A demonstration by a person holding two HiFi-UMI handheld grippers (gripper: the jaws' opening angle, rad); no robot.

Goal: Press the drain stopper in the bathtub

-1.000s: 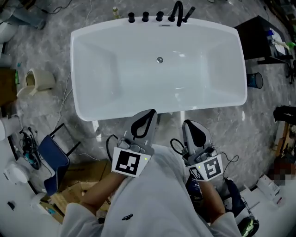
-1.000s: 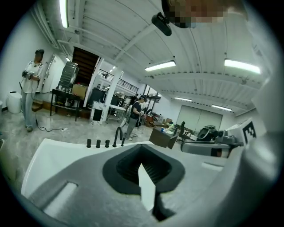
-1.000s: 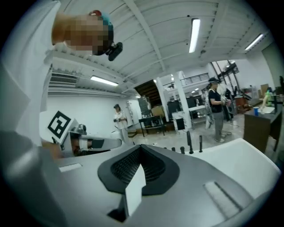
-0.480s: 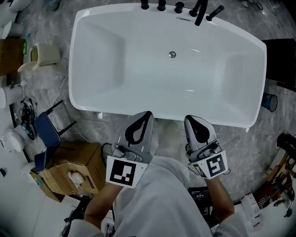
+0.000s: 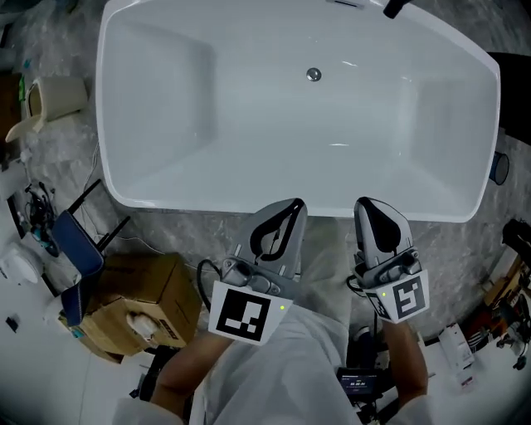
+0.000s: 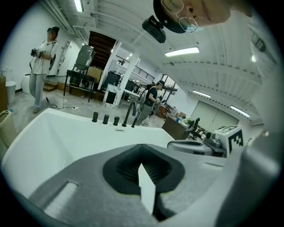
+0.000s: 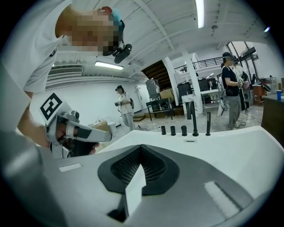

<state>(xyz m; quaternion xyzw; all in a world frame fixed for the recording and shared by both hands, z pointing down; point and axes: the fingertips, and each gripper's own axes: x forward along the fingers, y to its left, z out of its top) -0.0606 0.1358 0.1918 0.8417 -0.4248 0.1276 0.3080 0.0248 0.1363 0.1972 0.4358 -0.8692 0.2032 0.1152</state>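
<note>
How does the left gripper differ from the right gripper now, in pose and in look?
The left gripper leans to the right, the right gripper leans to the left, so their tips converge. The marker cube on the left gripper shows a wider face than the marker cube on the right gripper, with another pattern. Both are shut, empty and outside the bathtub, close to its near rim.

The far rim of the tub [image 5: 166,100] and most taps [image 5: 397,7] were cut off at the top edge, and the stopper [image 5: 314,75] was shown too small to be judged pressed.
</note>
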